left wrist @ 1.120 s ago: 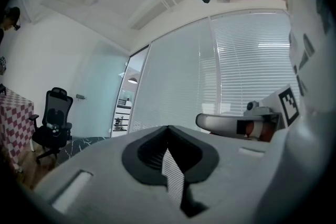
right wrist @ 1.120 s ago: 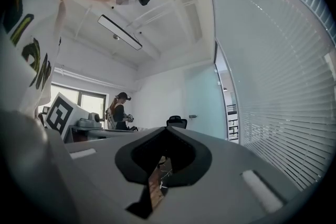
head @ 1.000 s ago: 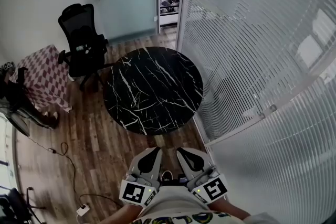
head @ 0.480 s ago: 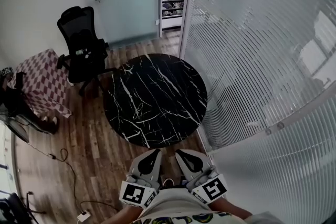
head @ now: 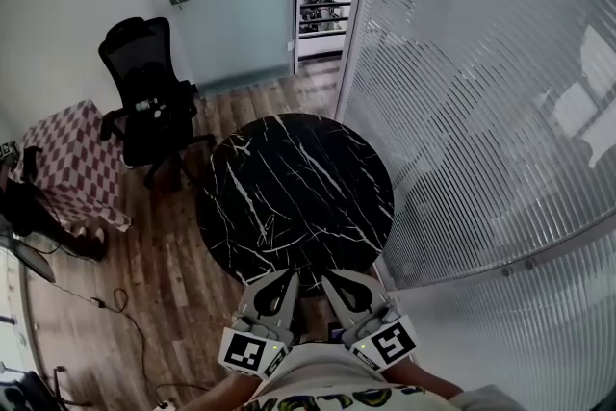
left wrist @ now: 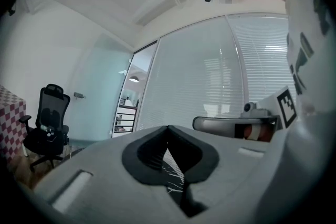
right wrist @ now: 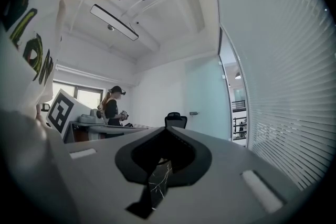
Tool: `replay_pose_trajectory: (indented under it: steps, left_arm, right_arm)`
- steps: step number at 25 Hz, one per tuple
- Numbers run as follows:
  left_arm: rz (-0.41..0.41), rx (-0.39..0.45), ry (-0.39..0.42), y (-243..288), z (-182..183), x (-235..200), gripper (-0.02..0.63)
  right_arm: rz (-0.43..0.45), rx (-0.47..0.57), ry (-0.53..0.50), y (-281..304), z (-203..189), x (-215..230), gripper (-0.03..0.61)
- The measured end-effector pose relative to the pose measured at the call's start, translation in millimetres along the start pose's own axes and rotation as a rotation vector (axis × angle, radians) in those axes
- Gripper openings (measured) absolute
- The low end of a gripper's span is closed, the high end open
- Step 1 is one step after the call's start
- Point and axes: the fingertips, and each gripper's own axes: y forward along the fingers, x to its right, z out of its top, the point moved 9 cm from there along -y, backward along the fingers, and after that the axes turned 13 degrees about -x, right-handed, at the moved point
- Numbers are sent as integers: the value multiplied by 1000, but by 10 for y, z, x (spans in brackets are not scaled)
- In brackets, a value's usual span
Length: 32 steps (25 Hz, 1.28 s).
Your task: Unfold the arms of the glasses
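Round marble table [head: 289, 192] edge just ahead; left gripper [head: 288, 276], right gripper [head: 328, 276] jaws closed, empty.

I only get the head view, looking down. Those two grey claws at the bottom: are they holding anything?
Observer: No. In the left gripper view, the left gripper has its jaws closed together with nothing between them.
Operator: And the other claw?
Observer: The same. The right gripper view shows the right gripper shut and empty, with only the black marble table showing through the gap below its tips.
Operator: Is anyone else in the room?
Observer: Yes. The right gripper view catches a person standing at a desk far across the room.
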Motion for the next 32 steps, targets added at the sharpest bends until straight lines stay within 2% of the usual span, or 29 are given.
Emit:
replay_pose_trajectory:
  steps: [5,14,22,32]
  left_arm:
    - [-19,-5,4,121,70,-435,3]
    - [-64,-19,-4,287,94,-965,3]
    - [-71,-21,-11,361,136,-1204,3]
    - [-48,-31,-20,544,148,-1207,3]
  right_arm:
    - [-15,-2,2,421,79,39,2]
    - [-67,-20,19,935,132,84,2]
    - [-82,-20,30,1166,168,131,2]
    - [-60,-8,28,1285,185,392,2]
